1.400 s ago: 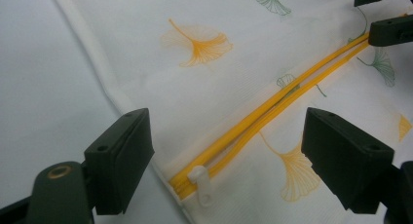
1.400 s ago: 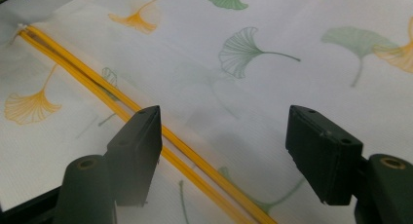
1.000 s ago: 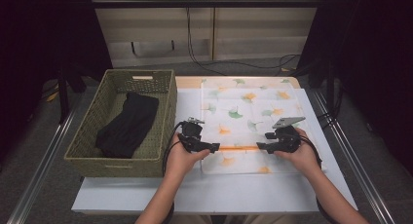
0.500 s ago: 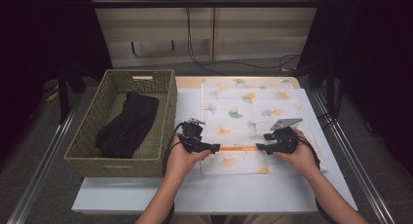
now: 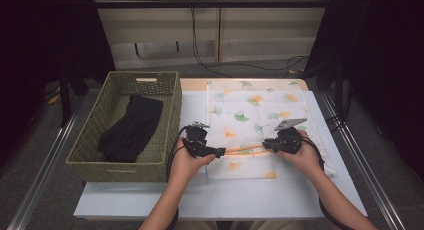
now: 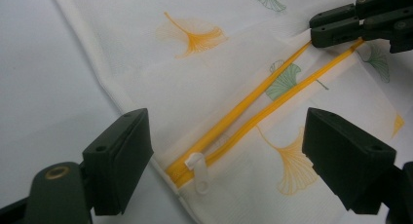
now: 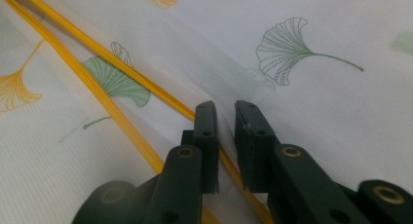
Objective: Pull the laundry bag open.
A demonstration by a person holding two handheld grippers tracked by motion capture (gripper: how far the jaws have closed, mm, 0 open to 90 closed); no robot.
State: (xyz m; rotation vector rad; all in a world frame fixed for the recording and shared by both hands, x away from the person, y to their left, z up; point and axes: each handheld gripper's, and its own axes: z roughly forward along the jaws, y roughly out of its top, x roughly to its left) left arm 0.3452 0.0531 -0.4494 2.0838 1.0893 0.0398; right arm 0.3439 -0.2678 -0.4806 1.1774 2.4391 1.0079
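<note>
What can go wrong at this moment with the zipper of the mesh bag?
1. The right tool has just been closing on the upper edge of the open orange zipper; it pinches only thin mesh, which might slip out.
2. The left tool is open around the white zipper pull; it may close on fabric instead.

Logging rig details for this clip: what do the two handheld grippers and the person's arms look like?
Both the left gripper and the right gripper are black, with blocky flat-faced fingers and brass-coloured pivot pins. A black cable loops from each. The right carries a grey three-cornered plate on top. Forearms are bare, no sleeves visible.
</note>
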